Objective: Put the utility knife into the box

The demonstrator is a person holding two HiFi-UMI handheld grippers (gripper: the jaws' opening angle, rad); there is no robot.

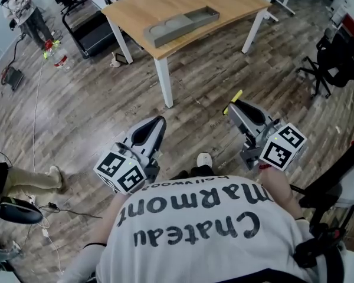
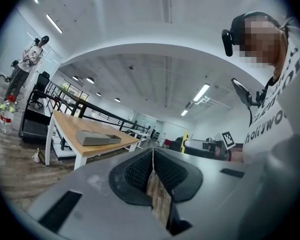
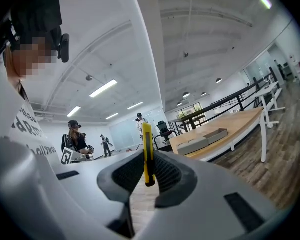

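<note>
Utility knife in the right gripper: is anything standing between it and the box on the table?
Nothing visible does. The utility knife, held in the right gripper, faces only bare wooden floor, and the grey box lies open on the table.

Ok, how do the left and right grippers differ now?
The right gripper is clamped on the yellow utility knife; the left gripper is shut with nothing between its jaws. The knife sticks out past the right gripper's tip; the left gripper's tip is bare. Both hang over the floor, short of the table.

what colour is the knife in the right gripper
Yellow utility knife; clearest in the right gripper view.
</note>
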